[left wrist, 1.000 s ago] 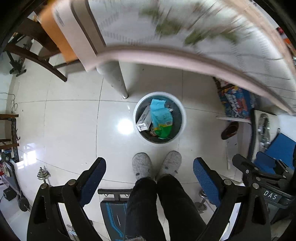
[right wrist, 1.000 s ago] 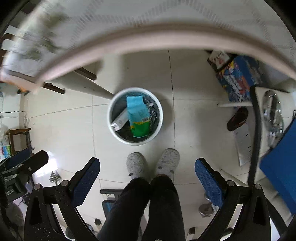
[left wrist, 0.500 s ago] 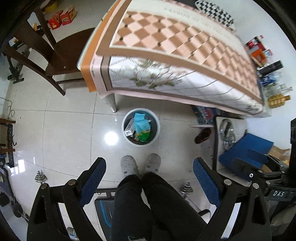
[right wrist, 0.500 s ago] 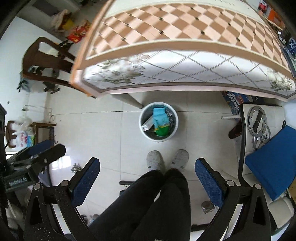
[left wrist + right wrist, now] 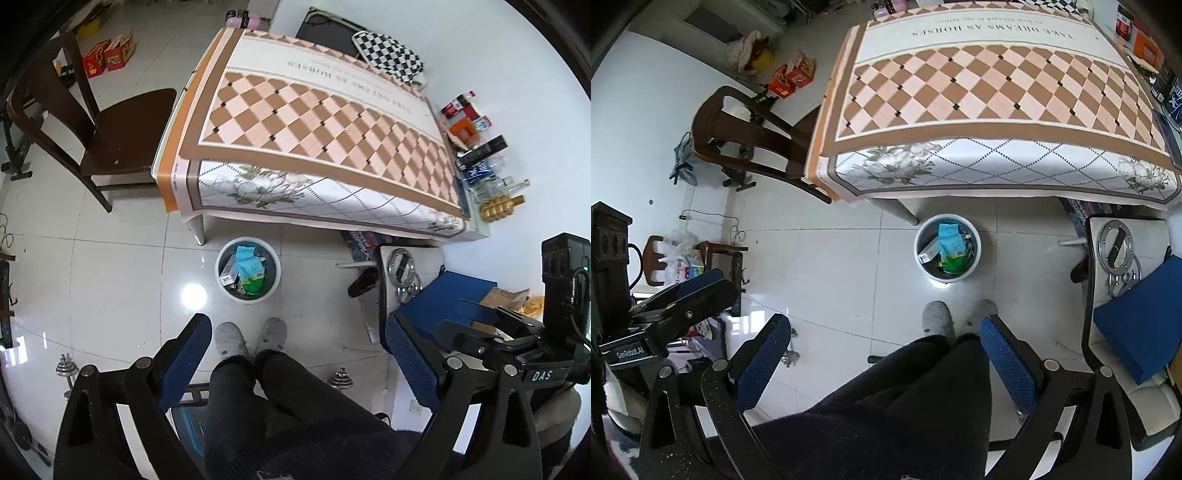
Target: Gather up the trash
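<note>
Blue-padded jaws stand wide apart on both the left gripper [image 5: 295,354] and right gripper [image 5: 884,354], holding nothing. Between them are the person's grey slippers [image 5: 231,338]. At twelve o'clock the white bin [image 5: 248,269] holds packets on glossy tile floor [image 5: 110,266], beside a cloth-covered table [image 5: 325,122]; a dark chair [image 5: 122,136] stands at ten.

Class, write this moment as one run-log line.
left tongs open, empty | right tongs open, empty | bin holds packets | tablecloth bare
</note>
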The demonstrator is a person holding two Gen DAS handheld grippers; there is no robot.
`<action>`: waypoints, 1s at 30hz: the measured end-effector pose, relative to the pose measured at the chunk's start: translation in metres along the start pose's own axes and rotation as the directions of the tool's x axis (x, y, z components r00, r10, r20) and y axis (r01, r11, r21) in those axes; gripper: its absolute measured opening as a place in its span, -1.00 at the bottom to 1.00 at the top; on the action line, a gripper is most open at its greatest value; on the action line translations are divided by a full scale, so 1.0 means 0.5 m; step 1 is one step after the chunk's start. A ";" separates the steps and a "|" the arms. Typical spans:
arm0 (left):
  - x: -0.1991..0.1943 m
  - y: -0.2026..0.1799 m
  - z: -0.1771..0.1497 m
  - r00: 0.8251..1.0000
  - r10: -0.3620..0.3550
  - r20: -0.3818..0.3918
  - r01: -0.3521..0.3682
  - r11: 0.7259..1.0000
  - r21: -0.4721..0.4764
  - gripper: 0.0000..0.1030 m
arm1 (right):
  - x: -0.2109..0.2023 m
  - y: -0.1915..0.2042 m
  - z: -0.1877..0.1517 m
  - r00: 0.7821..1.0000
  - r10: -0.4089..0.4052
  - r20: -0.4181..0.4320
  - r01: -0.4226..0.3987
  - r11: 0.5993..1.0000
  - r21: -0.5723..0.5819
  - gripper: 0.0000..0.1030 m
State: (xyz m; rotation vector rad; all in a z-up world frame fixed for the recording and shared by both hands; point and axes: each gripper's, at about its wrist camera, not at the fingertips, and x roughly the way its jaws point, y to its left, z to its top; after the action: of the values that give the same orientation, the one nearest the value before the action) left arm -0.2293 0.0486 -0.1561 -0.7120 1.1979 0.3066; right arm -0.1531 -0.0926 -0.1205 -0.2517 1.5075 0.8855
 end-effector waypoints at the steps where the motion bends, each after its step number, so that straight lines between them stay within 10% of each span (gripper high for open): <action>1: -0.006 -0.003 -0.001 1.000 -0.006 0.003 0.006 1.000 0.004 0.87 | -0.012 0.004 -0.002 1.000 0.000 0.007 0.000 1.000 -0.003 1.00; 30: -0.065 -0.049 -0.025 0.997 -0.030 0.070 0.028 0.999 0.037 1.00 | -0.075 0.017 -0.015 0.999 0.038 0.014 -0.038 0.999 -0.016 1.00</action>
State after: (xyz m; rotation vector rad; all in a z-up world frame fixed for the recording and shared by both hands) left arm -0.2365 0.0270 -0.1200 -0.6813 1.1229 0.2827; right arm -0.1578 -0.1046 -0.0836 -0.2283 1.4970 0.9277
